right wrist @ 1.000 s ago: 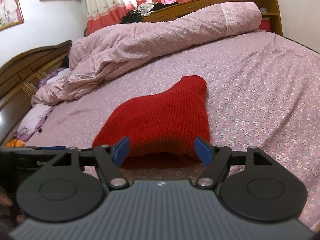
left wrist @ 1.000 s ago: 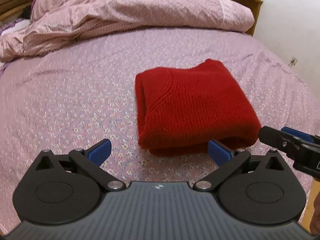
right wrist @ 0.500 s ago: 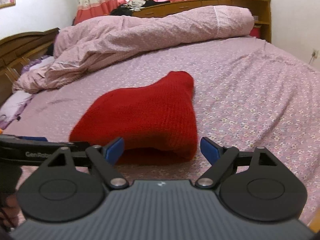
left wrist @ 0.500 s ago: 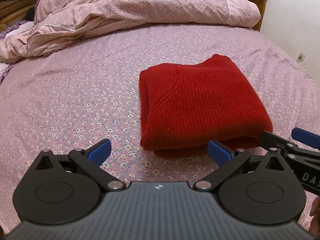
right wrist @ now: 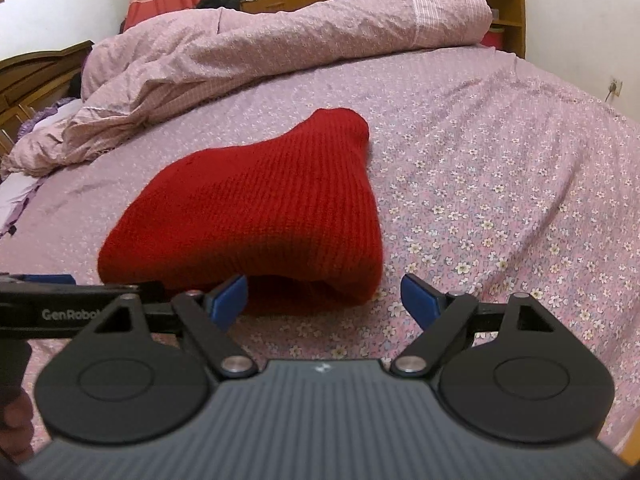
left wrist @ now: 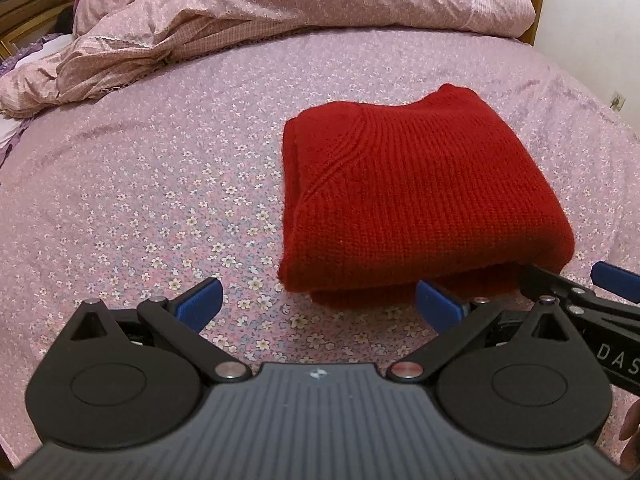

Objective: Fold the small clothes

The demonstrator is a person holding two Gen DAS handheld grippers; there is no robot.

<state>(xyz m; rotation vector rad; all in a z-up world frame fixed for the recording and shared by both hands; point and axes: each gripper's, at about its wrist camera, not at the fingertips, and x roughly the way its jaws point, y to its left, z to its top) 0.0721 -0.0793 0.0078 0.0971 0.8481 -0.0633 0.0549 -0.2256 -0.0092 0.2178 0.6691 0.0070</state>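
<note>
We hold the left gripper (left wrist: 318, 302) and right gripper (right wrist: 324, 294) open and empty at the lower frame, since the red sweater (left wrist: 416, 196) looks folded.

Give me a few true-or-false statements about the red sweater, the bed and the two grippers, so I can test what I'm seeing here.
1. The red sweater lies folded on the flowered sheet. True.
2. The left gripper is clamped on the sweater. False: its jaws stand wide open, and nothing is between them.
3. A bunched pink quilt lies along the far side of the bed. True.
4. The right gripper holds a sleeve in the air. False: it is open, just short of the sweater's near edge.
5. The sweater is spread out flat in one layer. False: layers show stacked at its near edge.
</note>
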